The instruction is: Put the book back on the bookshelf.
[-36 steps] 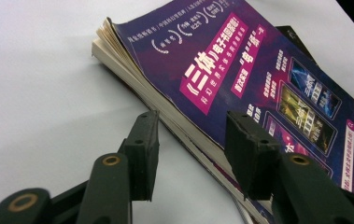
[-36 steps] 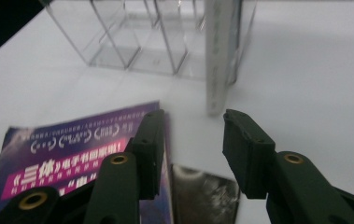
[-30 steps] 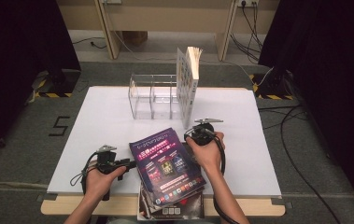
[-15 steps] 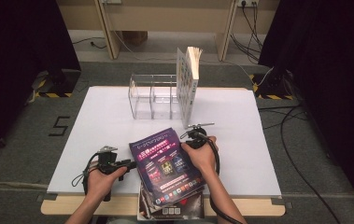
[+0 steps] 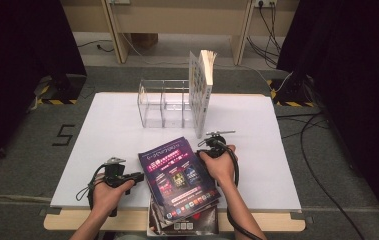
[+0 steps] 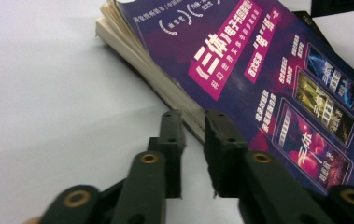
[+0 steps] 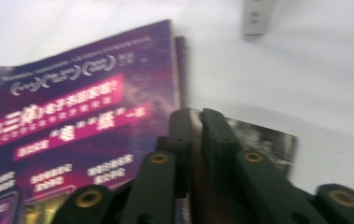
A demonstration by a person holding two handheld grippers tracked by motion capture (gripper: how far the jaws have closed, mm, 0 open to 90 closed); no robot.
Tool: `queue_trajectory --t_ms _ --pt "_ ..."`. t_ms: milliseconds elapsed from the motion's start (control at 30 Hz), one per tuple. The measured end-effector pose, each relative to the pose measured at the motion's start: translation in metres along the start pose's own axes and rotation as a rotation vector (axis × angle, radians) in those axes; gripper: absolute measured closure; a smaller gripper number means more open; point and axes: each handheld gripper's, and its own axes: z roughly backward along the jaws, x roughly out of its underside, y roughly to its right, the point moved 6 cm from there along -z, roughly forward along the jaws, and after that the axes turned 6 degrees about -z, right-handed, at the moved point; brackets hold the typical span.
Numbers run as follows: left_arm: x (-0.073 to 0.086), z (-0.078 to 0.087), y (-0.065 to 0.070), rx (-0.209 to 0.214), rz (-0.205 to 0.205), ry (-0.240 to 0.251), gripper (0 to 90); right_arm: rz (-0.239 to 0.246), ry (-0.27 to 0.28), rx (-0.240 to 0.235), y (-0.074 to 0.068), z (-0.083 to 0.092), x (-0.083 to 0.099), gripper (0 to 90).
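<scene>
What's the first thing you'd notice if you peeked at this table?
The bright purple magazine jumps out first: it lies on top of a small stack at the near edge of the white table, between the left gripper and the right gripper, whose jaws have just been closing at its sides. Behind it stands a clear plastic rack with one book upright at its right end.
</scene>
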Motion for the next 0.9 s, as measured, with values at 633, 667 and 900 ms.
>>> queue_trajectory --t_ms 633,667,900 --pt "0.002 -0.010 0.000 -0.038 -0.038 -0.061 88.8 0.100 -0.121 0.055 0.000 -0.005 0.020 90.0" --pt "0.001 -0.010 -0.001 -0.047 -0.040 -0.063 89.0 0.102 -0.123 0.054 -0.001 -0.004 0.022 90.0" --pt "-0.001 -0.007 -0.009 -0.077 -0.042 -0.068 89.2 0.133 -0.155 0.038 -0.012 0.002 0.036 90.0"
